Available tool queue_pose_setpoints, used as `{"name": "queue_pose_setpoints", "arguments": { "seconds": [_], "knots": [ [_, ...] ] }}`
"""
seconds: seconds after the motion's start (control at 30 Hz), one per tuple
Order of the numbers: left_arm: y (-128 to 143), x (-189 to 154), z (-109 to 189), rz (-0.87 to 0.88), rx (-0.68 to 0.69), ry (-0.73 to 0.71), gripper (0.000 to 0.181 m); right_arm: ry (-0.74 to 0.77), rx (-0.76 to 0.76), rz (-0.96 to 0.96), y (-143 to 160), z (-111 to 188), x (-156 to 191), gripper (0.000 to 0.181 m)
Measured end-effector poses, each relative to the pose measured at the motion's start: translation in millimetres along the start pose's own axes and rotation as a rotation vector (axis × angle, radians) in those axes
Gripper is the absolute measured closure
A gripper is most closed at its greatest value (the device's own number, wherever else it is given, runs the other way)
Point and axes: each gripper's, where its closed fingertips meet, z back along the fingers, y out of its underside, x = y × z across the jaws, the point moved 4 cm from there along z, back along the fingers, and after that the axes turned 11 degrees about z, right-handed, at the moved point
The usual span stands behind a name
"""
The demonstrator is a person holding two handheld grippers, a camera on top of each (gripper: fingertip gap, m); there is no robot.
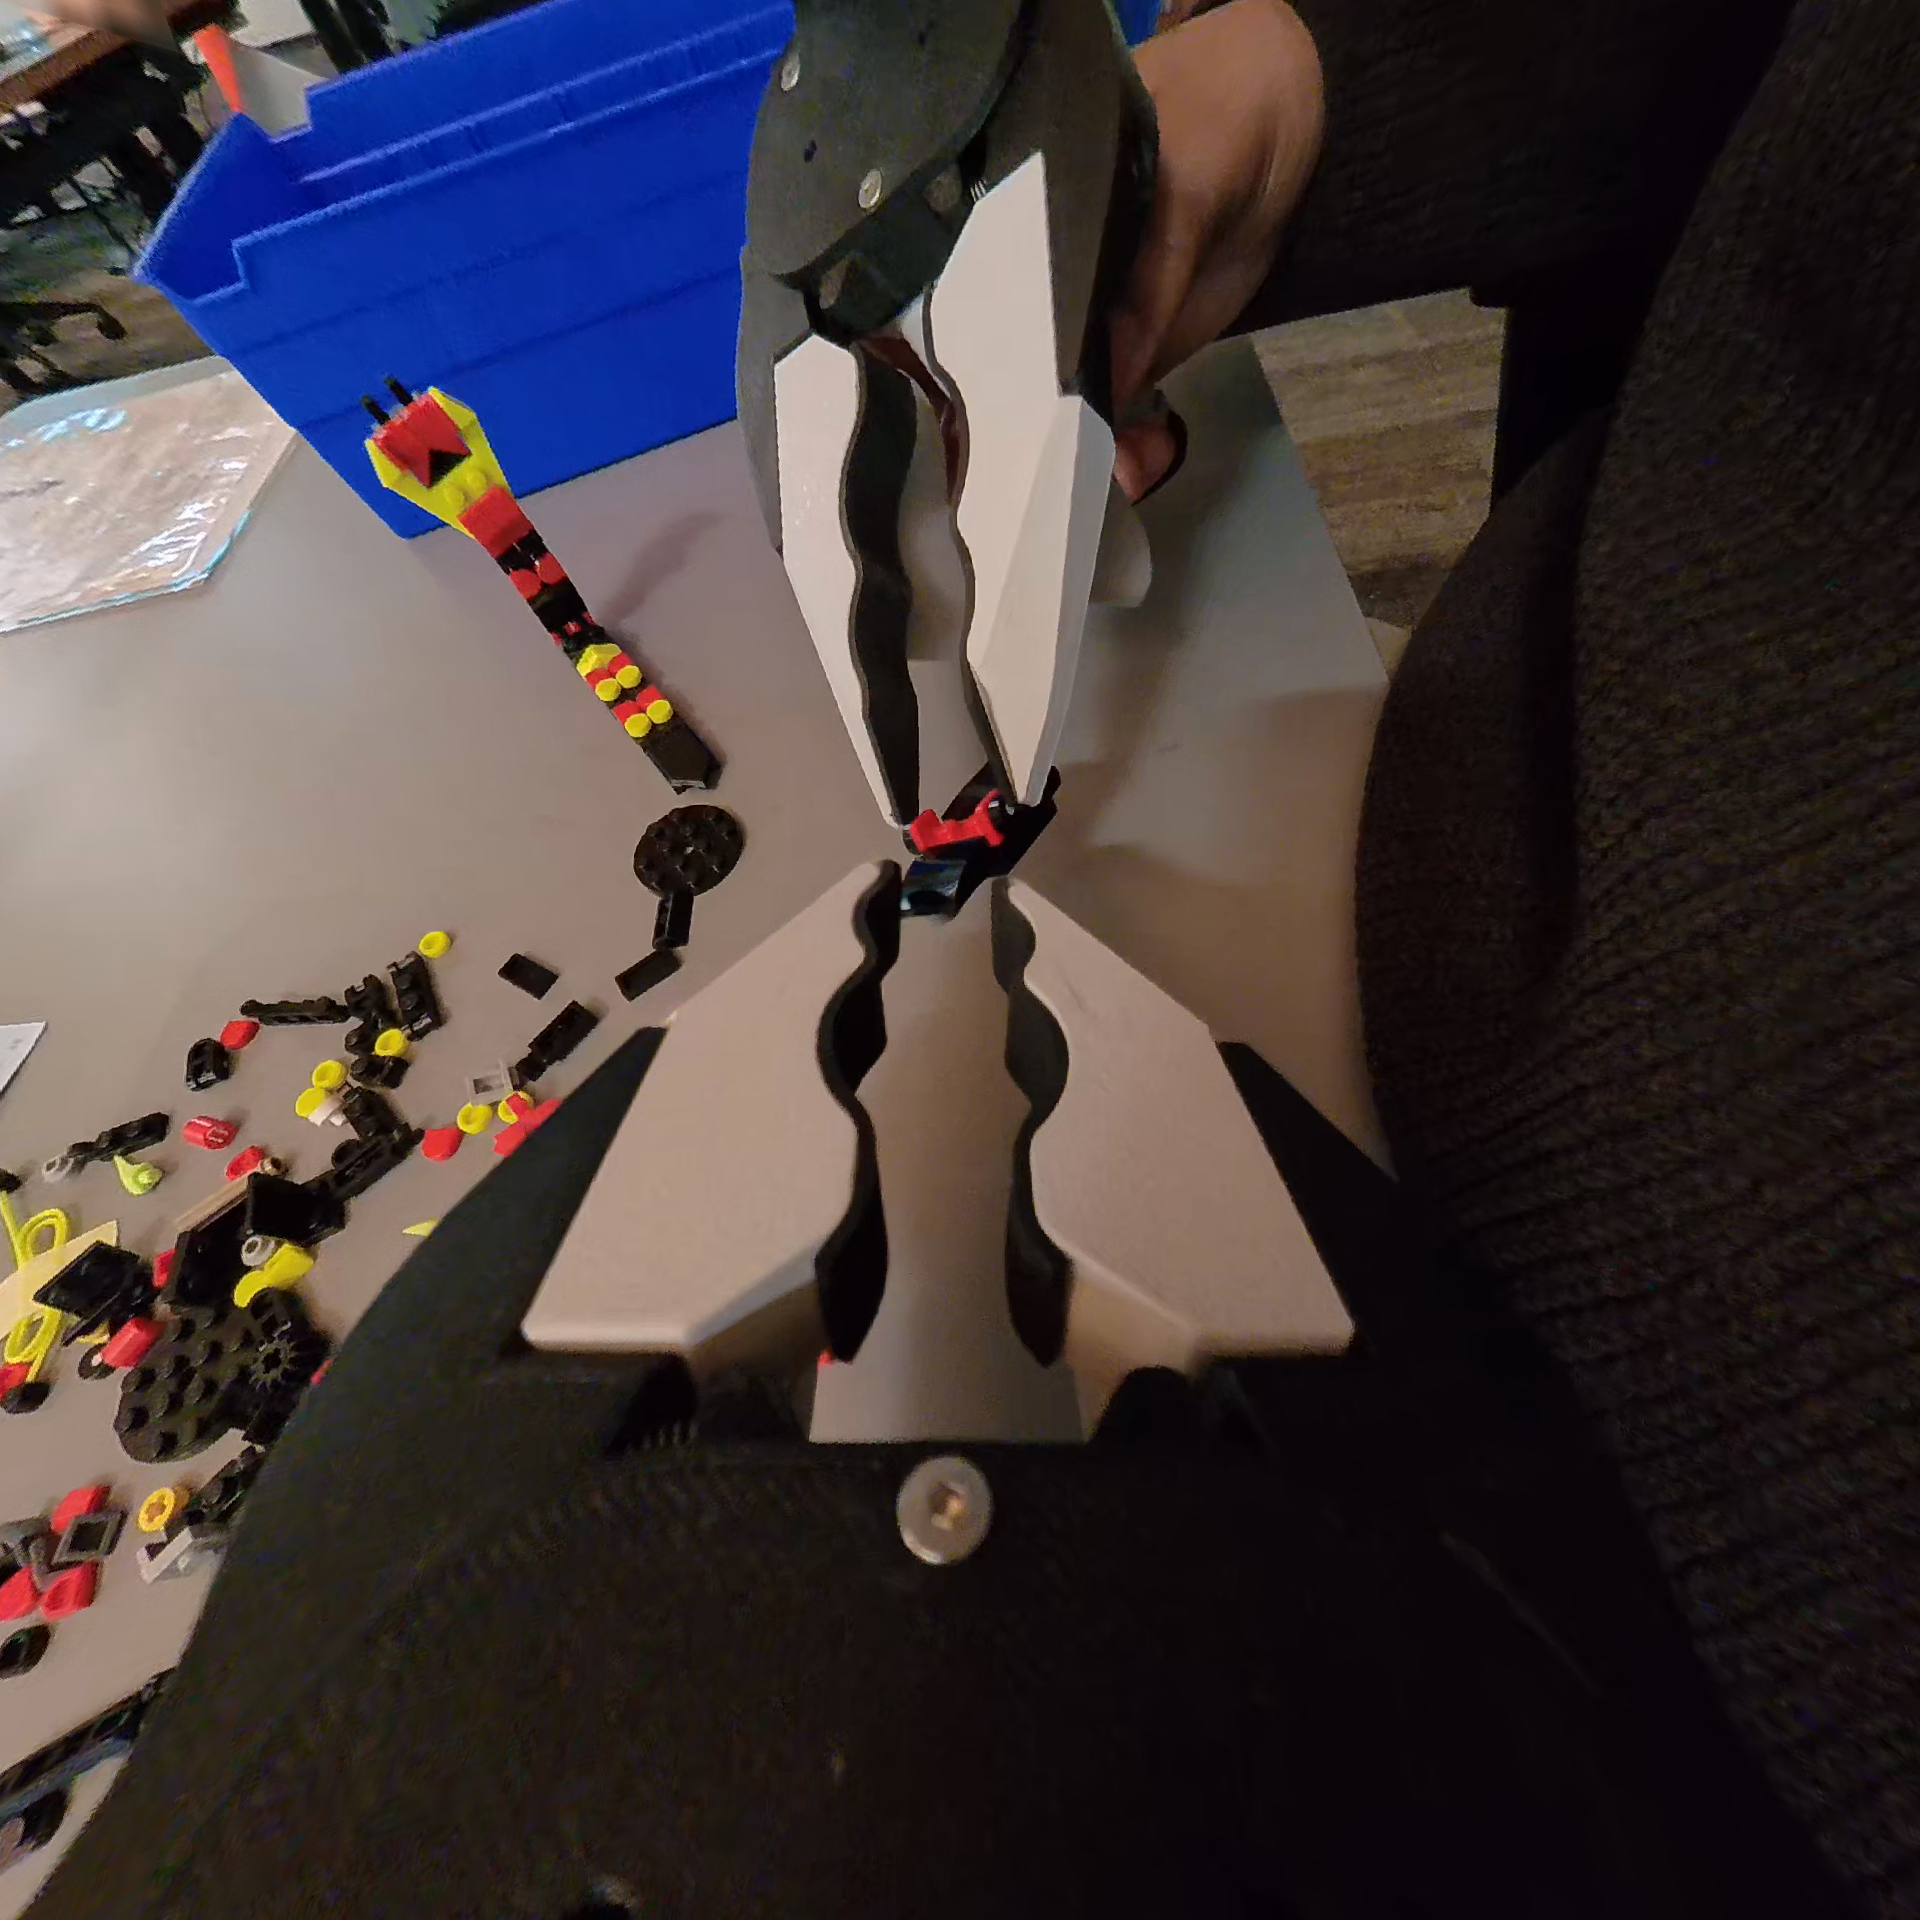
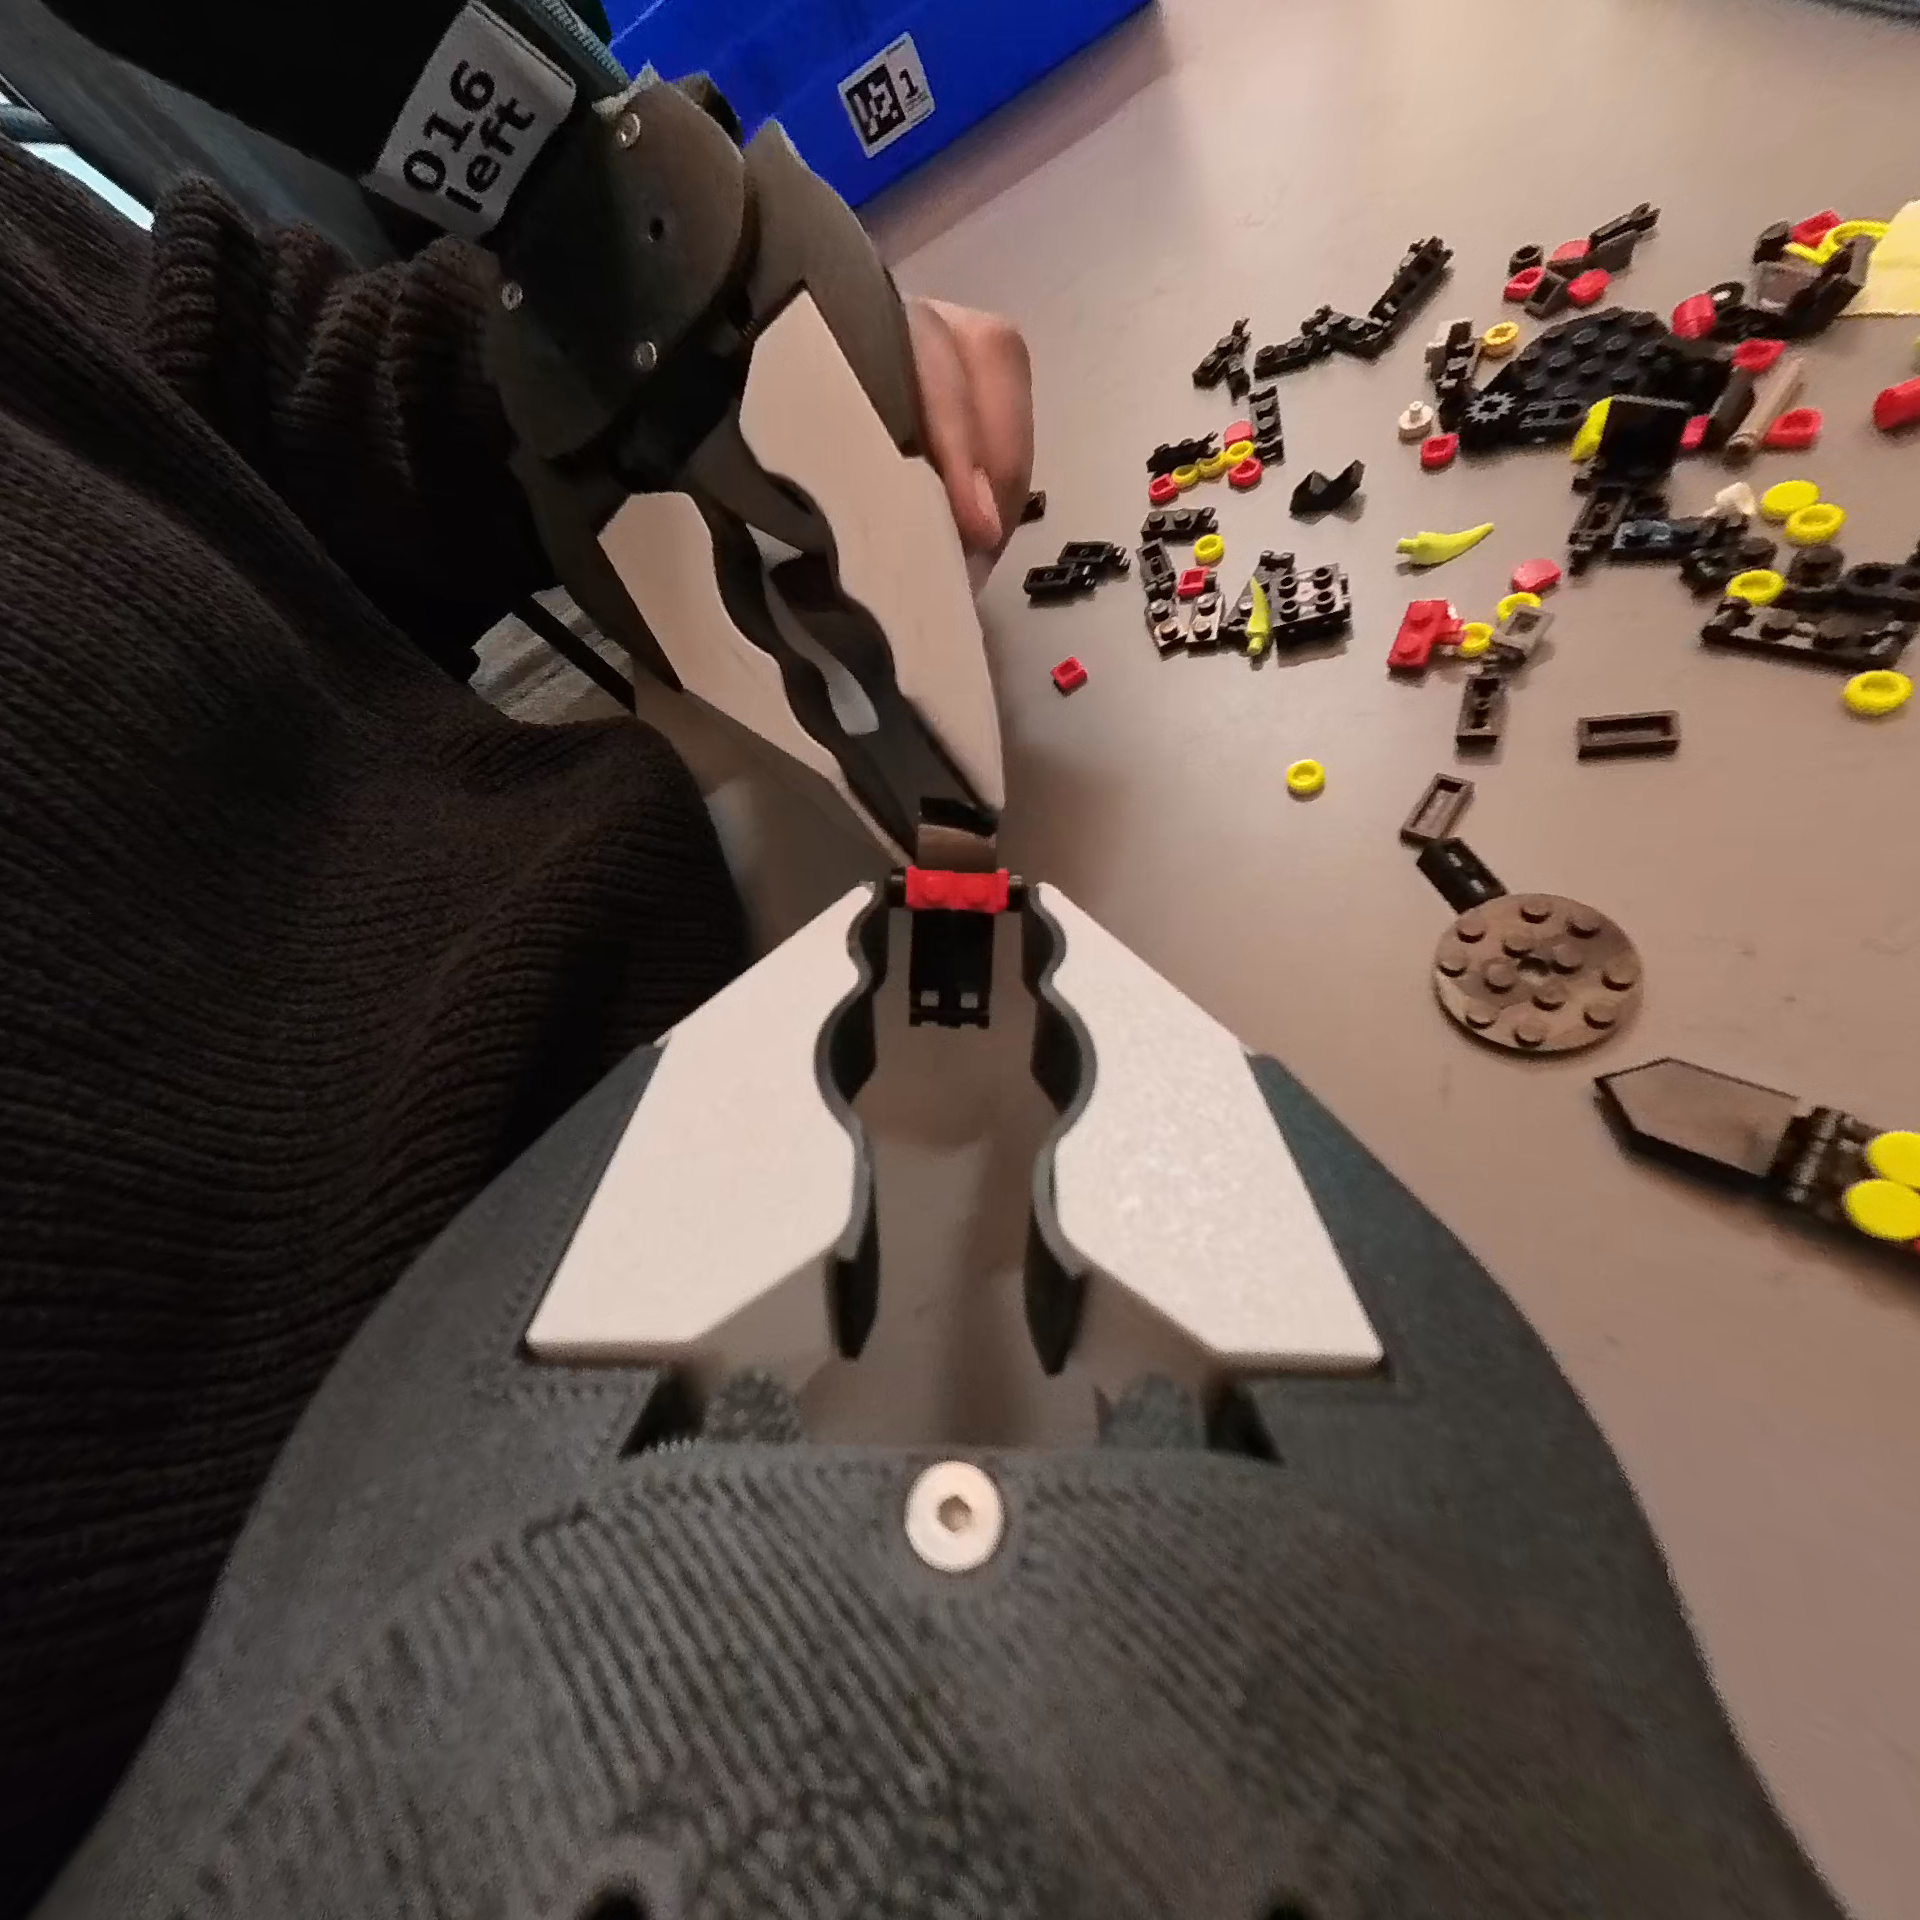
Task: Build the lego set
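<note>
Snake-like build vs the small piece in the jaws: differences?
The snake build lies on the table, untouched; the small piece is pinched between left gripper and right gripper. Snake build is long, with yellow; small piece is short, no yellow visible. Both are red and black.

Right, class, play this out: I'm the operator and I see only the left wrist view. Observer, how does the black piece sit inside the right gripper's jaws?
Observer: The black piece runs back between the right gripper's jaws, with the red piece across its front end.
Operator: Is there anything on the blue bin that I can't see?
Observer: The blue bin has a square black-and-white marker sticker on its side.
Operator: And behind my own gripper?
Observer: The left gripper, shut on a small dark piece, has a white label on its body, next to the dark sleeve.
</note>
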Motion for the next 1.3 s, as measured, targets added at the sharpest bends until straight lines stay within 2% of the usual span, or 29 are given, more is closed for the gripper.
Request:
{"name": "queue_pose_setpoints", "arguments": {
  "seconds": [0.3,0.43,0.53,0.77,1.0,1.1,1.3],
  "knots": [
    [2.5,1.8,-1.4,0.013,0.011,-0.004,0.175,-0.008,-0.005,-0.038,1.2,0.3,-2.2,0.156],
    [3.2,7.1,-3.0,0.095,0.027,-0.007,0.176,-0.001,-0.006,-0.050,1.8,0.5,-4.1,0.153],
    [3.2,13.3,-3.7,0.258,0.034,0.022,0.177,0.019,0.003,-0.046,2.9,0.7,-6.4,0.150],
    [6.5,25.6,-7.9,0.813,0.039,0.190,0.178,0.104,0.030,-0.014,5.8,4.6,-16.0,0.149],
    [19.2,40.2,-9.1,1.059,0.071,0.126,0.177,0.152,0.139,0.071,16.4,-2.7,-17.3,0.149],
    [25.2,42.5,-10.2,1.085,0.094,0.092,0.177,0.162,0.180,0.106,19.9,-7.6,-15.8,0.150],
    [26.4,42.6,-8.7,1.020,0.130,0.048,0.174,0.181,0.190,0.126,20.2,-7.5,-17.3,0.151]
  ]
}}
